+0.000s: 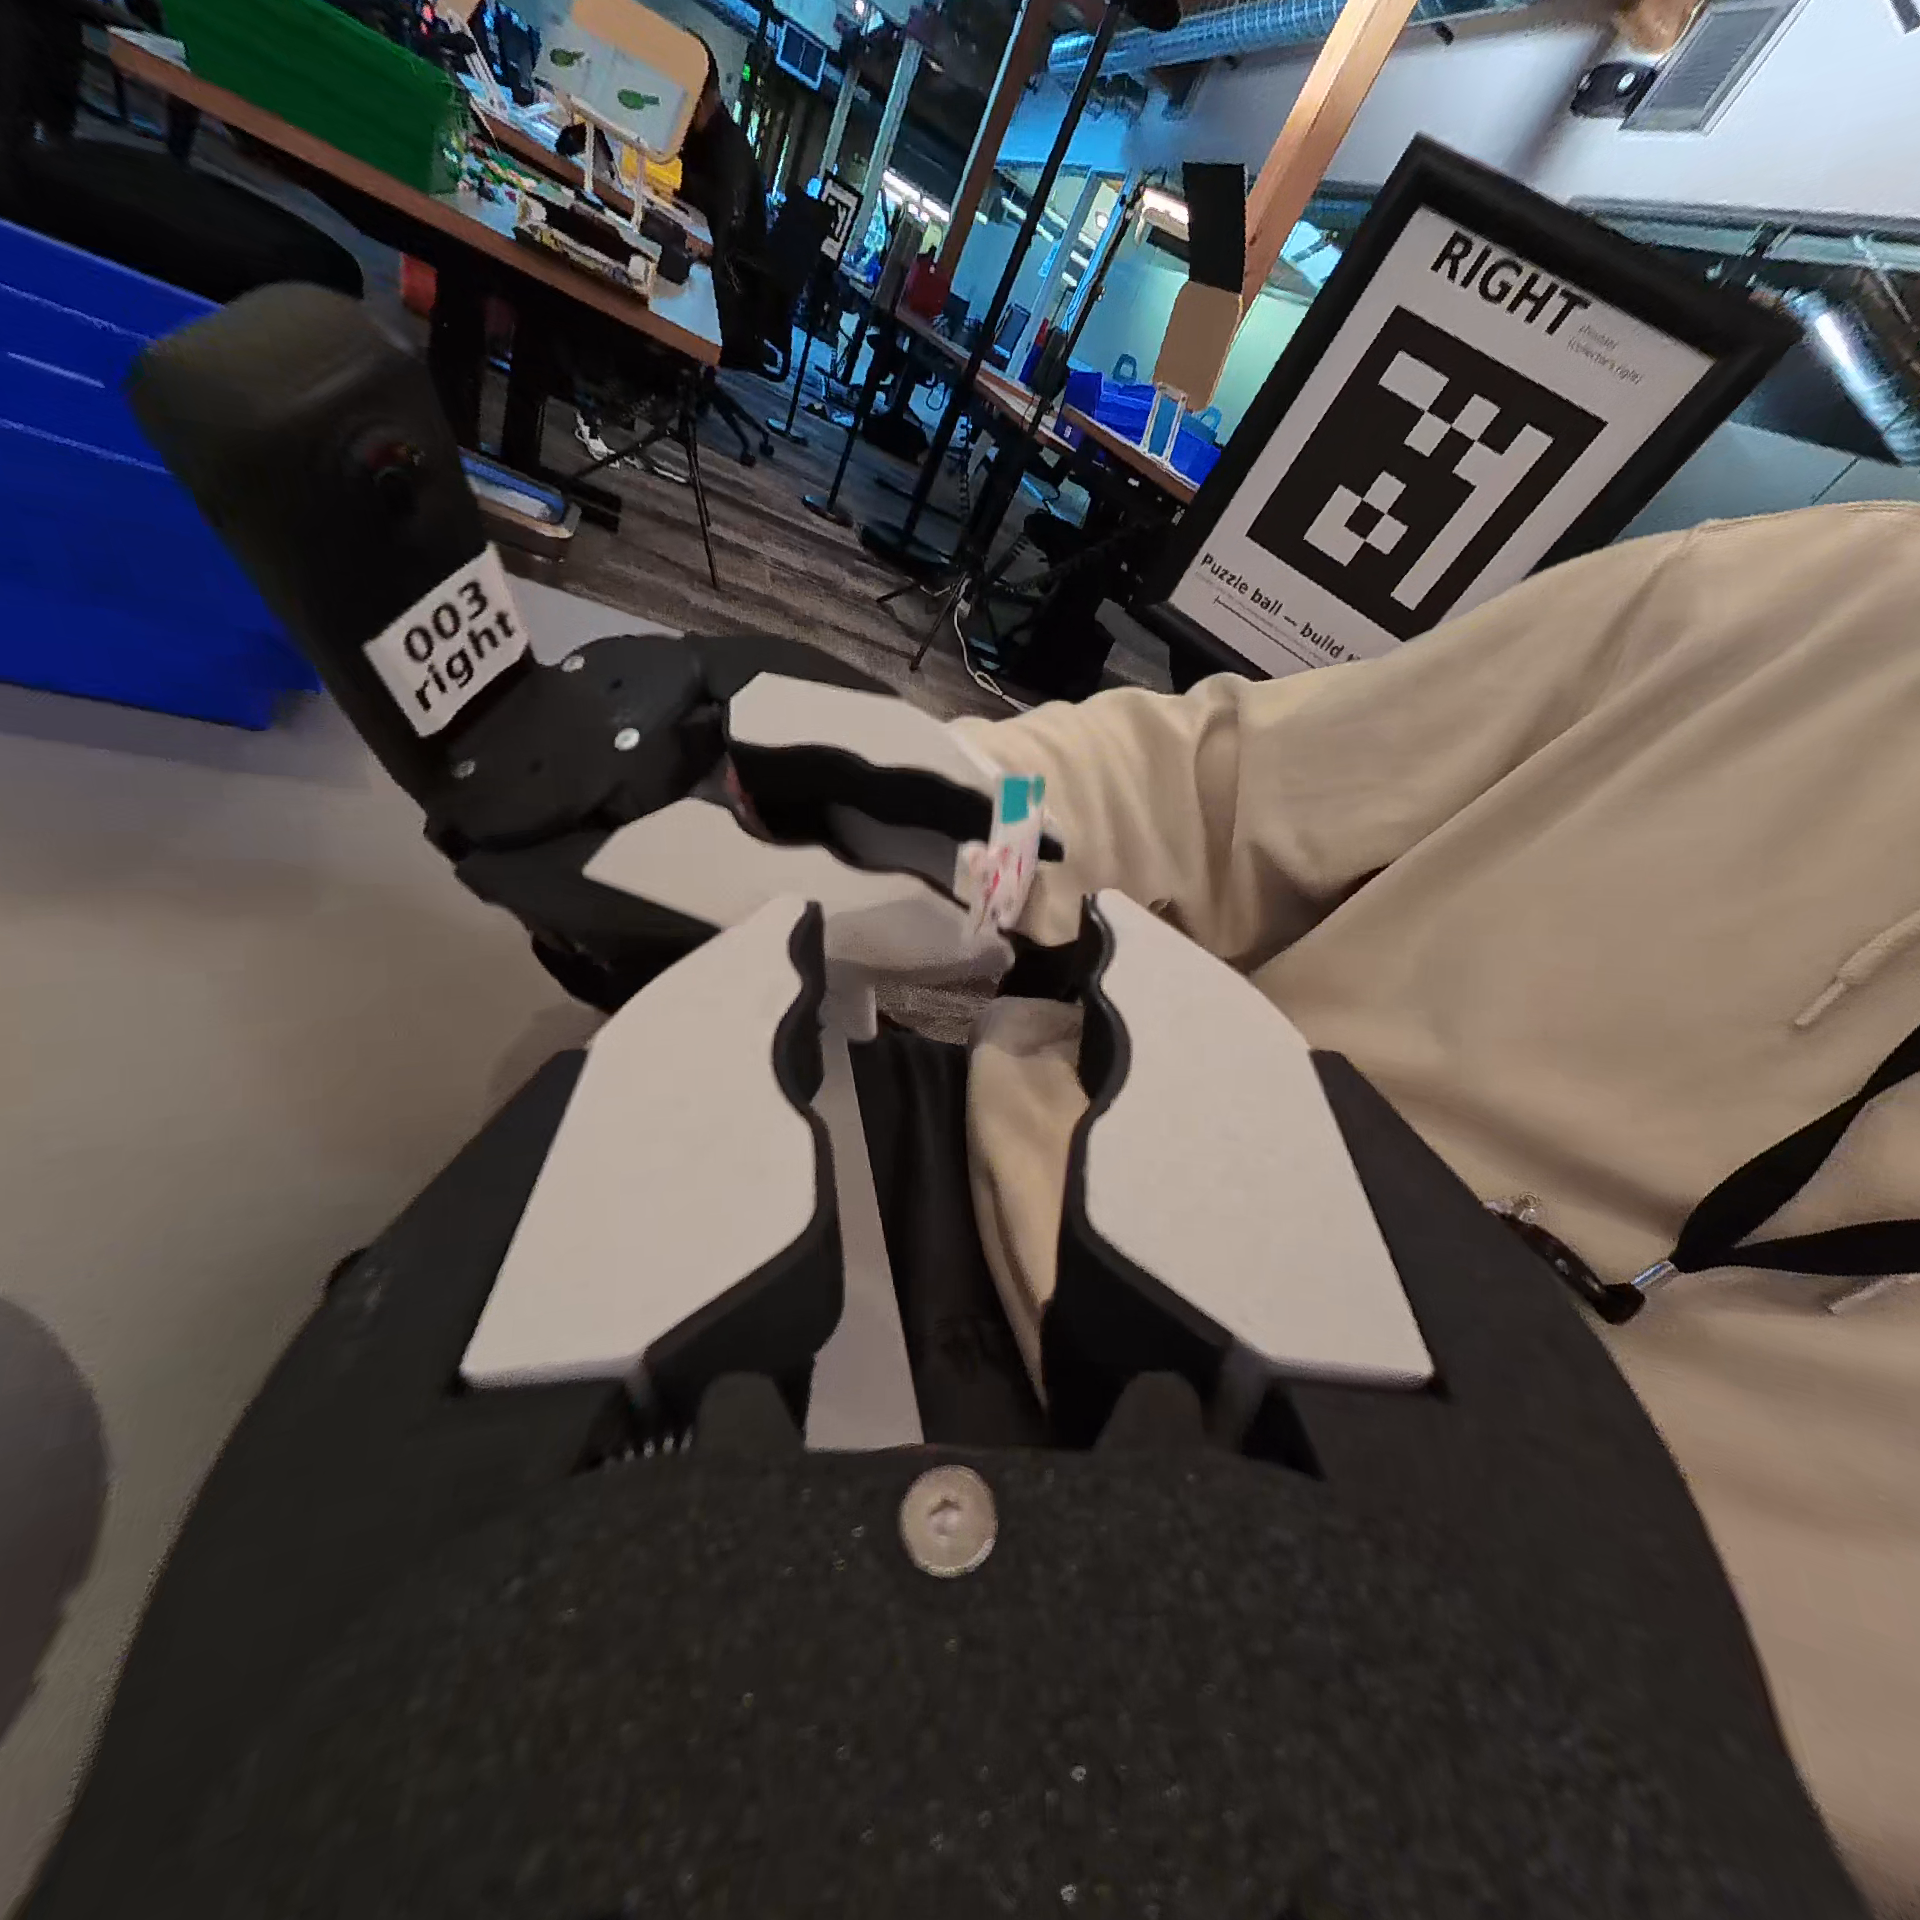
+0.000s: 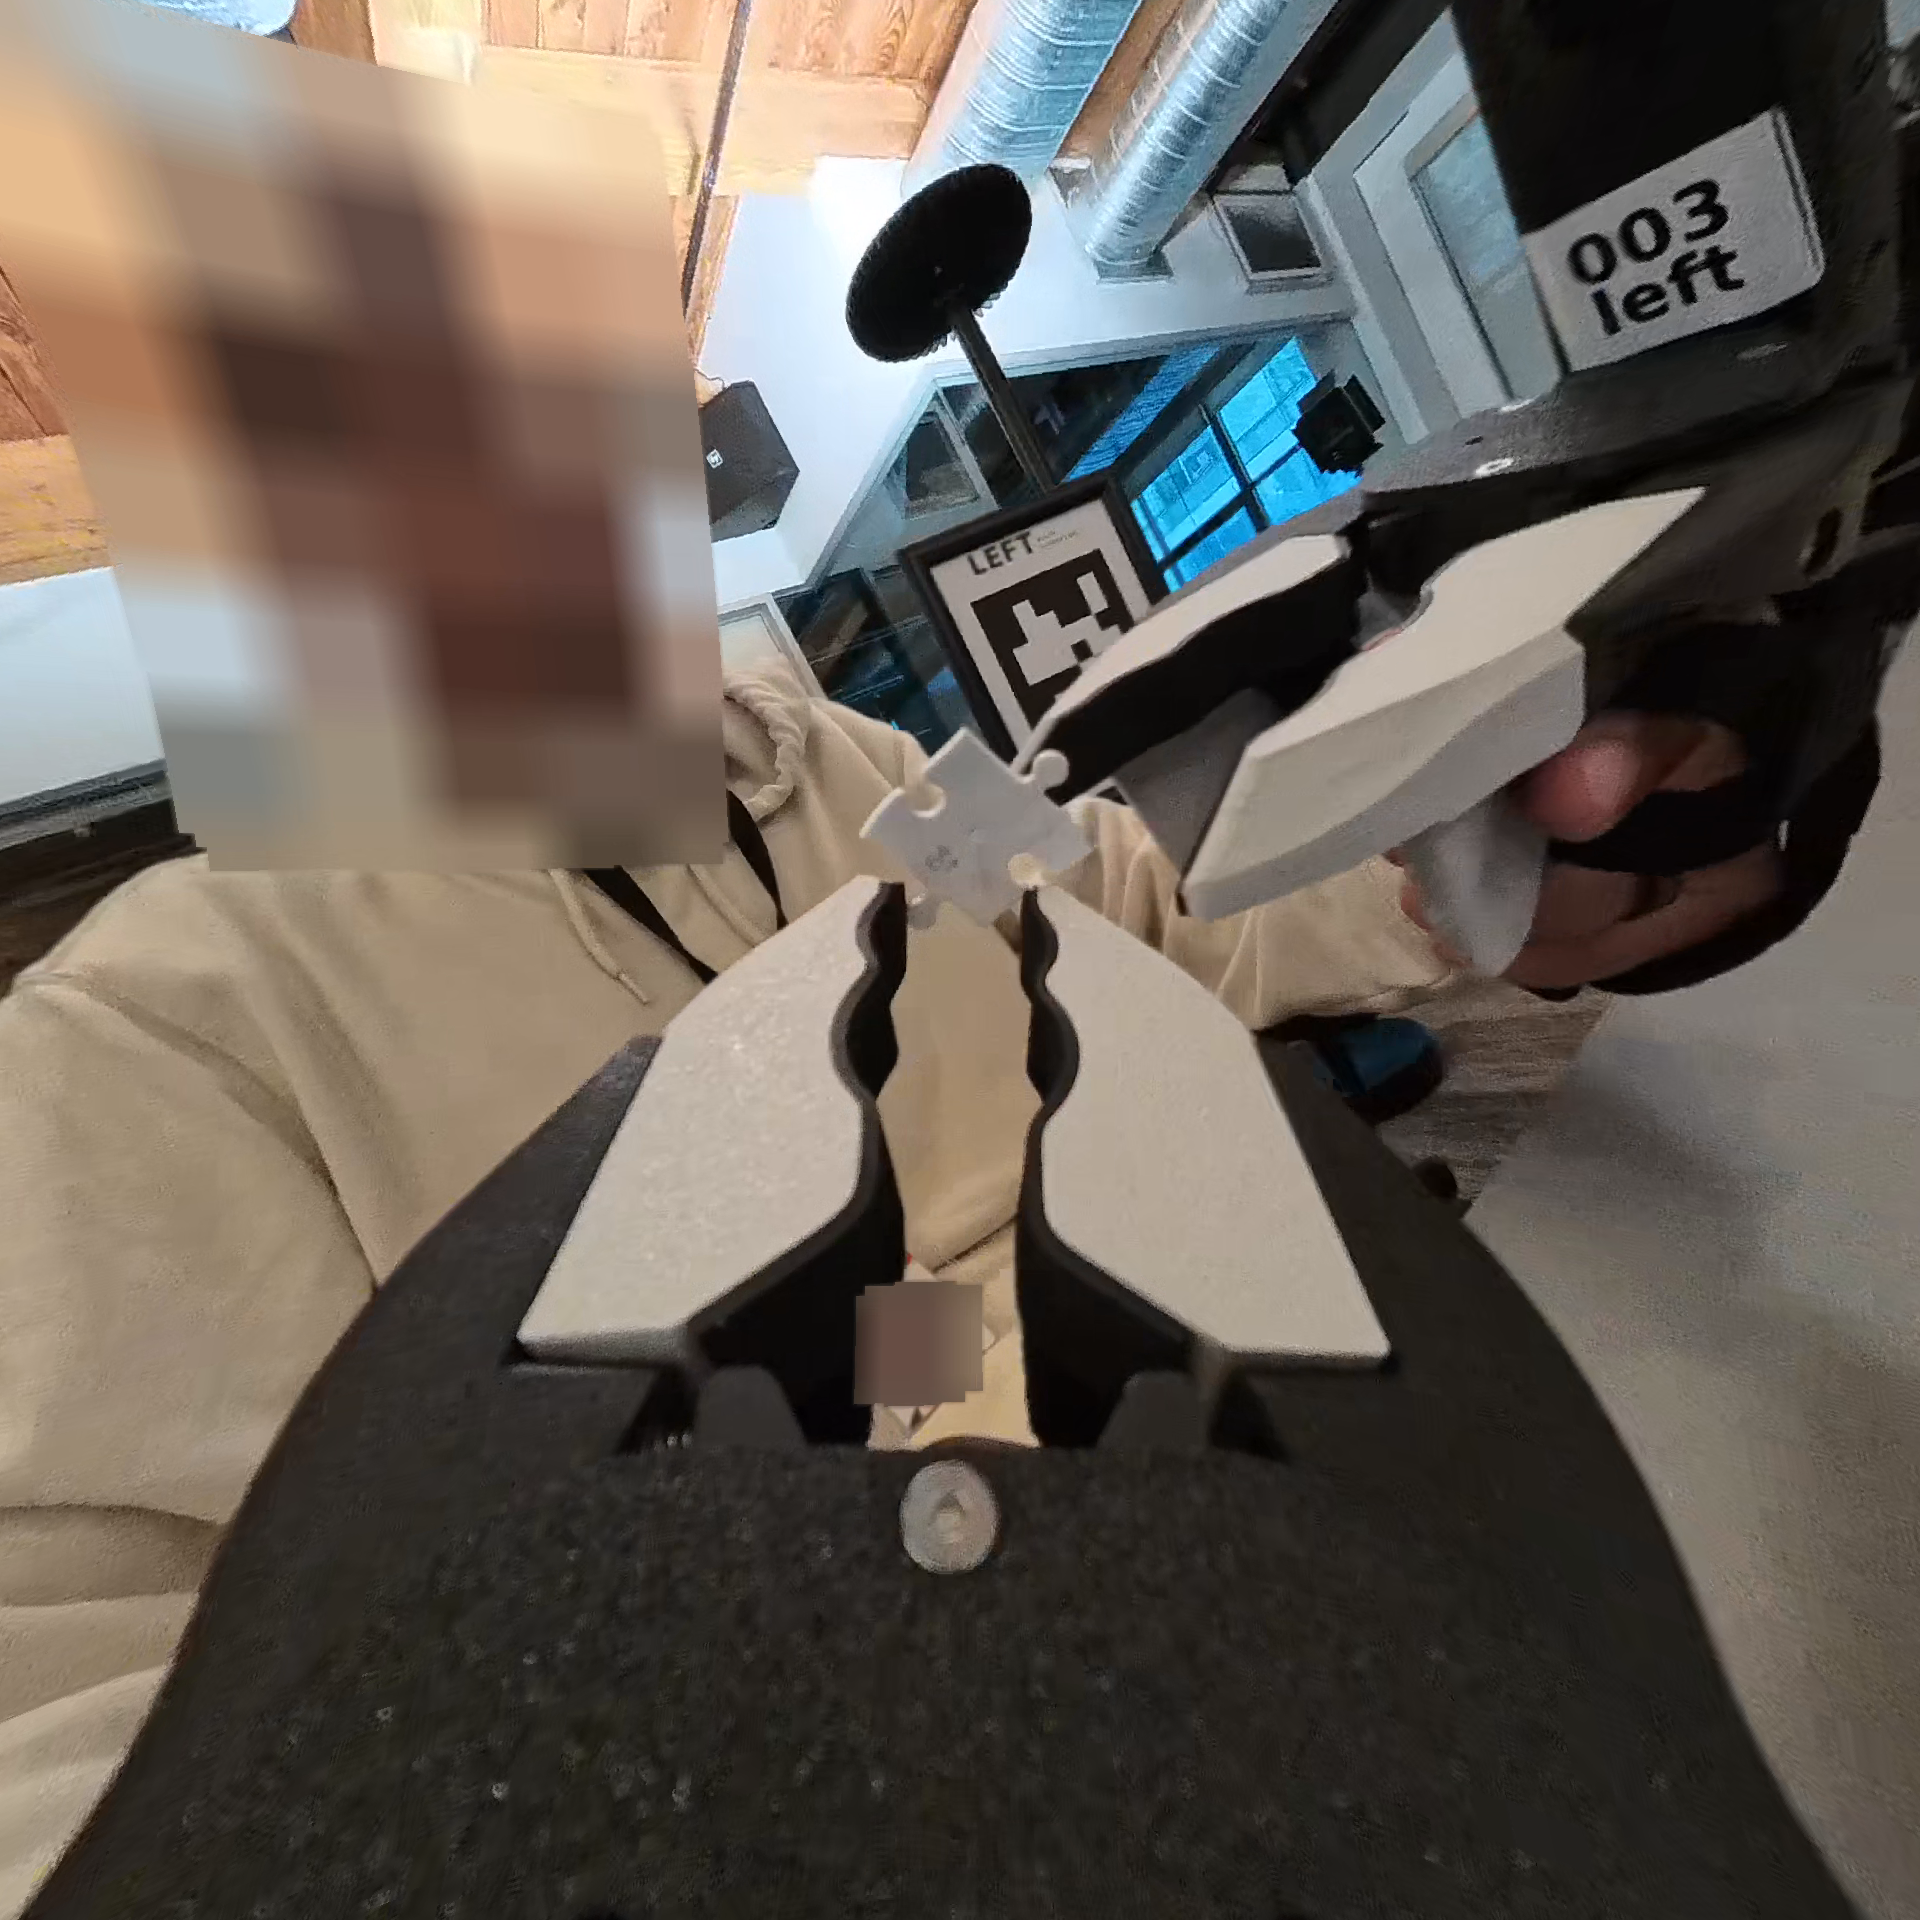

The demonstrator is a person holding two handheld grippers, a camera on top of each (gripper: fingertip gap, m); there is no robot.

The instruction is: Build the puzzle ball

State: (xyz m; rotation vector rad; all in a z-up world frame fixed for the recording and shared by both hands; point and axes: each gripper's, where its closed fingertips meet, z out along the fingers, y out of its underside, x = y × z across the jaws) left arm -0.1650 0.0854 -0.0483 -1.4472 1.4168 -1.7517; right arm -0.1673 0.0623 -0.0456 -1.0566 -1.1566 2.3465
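Observation:
One small puzzle piece (image 2: 971,831) is held in mid-air. It shows its plain white back in the right wrist view and a teal and pink printed face in the left wrist view (image 1: 1003,857). My right gripper (image 2: 956,909) is shut on its lower edge with its fingertips. It also shows in the left wrist view (image 1: 987,868), reaching in from the left. My left gripper (image 1: 945,909) is open and empty, its fingers spread just in front of the piece. In the right wrist view my left gripper (image 2: 1117,826) comes in from the upper right, its upper fingertip (image 2: 1049,764) touching the piece's knob. No ball is in view.
The person's cream sleeve (image 1: 1455,831) and torso fill the space right behind the grippers. A framed marker sign (image 1: 1434,436) stands at the back right, another shows in the right wrist view (image 2: 1049,623). A blue bin (image 1: 94,468) sits on the pale table (image 1: 156,935). The tips of both grippers are at nearly the same place.

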